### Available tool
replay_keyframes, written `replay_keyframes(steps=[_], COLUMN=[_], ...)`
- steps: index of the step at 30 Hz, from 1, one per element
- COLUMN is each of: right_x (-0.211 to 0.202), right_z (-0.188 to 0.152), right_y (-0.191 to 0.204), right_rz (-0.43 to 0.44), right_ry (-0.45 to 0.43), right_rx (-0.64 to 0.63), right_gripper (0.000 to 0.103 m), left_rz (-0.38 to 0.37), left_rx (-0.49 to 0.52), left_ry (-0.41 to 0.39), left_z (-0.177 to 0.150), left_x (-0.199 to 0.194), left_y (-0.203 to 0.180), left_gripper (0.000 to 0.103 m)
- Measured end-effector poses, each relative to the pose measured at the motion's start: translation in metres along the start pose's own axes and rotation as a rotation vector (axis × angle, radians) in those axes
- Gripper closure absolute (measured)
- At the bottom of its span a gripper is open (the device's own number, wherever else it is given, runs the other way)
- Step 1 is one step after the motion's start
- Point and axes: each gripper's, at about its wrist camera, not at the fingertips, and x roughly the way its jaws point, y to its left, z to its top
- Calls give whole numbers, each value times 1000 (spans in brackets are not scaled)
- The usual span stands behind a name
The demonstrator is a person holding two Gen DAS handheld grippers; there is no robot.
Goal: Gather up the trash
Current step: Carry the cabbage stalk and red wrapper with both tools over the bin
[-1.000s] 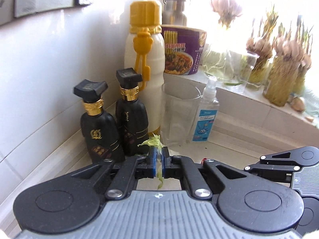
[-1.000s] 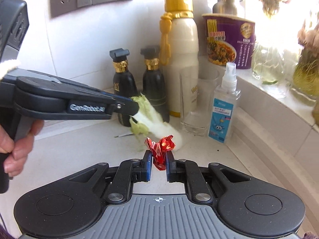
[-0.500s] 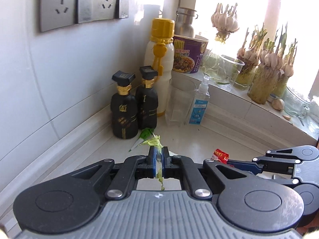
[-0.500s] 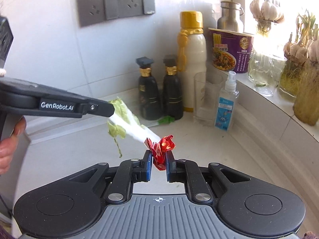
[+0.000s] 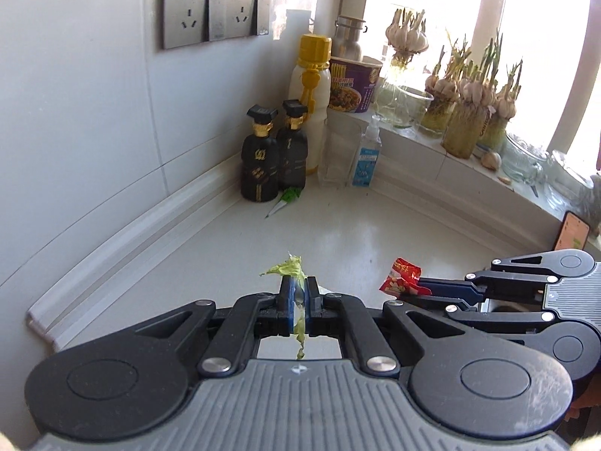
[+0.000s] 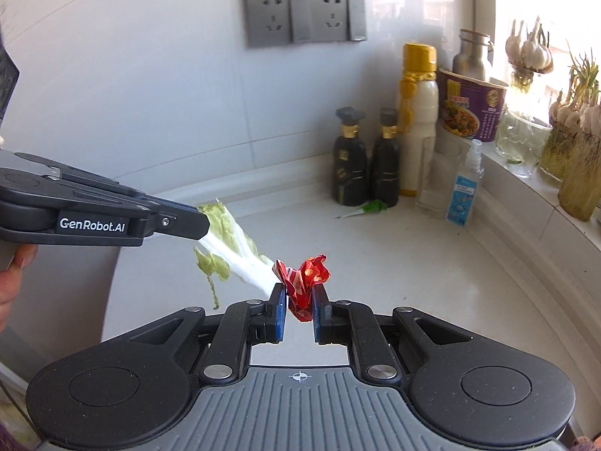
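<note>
My left gripper point(image 5: 299, 289) is shut on a cabbage leaf point(image 5: 291, 267), pale green and white, which hangs above the white counter point(image 5: 357, 240). In the right wrist view the same leaf point(image 6: 234, 248) droops from the left gripper point(image 6: 204, 223) at the left. My right gripper point(image 6: 299, 295) is shut on a crumpled red wrapper point(image 6: 304, 282), seen at the right of the left wrist view as the wrapper point(image 5: 400, 276) in the right gripper point(image 5: 420, 287). A small green scrap point(image 5: 287, 197) lies on the counter by the black bottles.
In the corner stand two black bottles point(image 5: 272, 158), a white bottle with a yellow cap point(image 5: 311, 94), a glass point(image 5: 334, 158) and a spray bottle point(image 5: 366, 158). The sill holds a noodle cup point(image 5: 351, 84) and sprouting garlic jars point(image 5: 469, 112). A phone point(image 5: 573, 233) leans at the right.
Both grippers have pulled back and up from the corner bottles, each still holding its piece; the green scrap by the bottles has come into view.
</note>
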Motion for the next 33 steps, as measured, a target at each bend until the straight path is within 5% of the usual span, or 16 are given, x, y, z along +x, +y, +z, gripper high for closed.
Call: replay_keyframes(steps=[17, 33], right_x=[-33, -7], right_z=[-24, -53], right_y=[89, 186], right_rz=[95, 263], right_ry=[20, 122], right_rx=[-36, -148], right_gripper=[90, 90], left_rz=[35, 169], left_rx=[-86, -293], left_ry=[-5, 32], left_z=[-65, -137], left_x=[-72, -120], left_y=[32, 105], left_gripper=[99, 99])
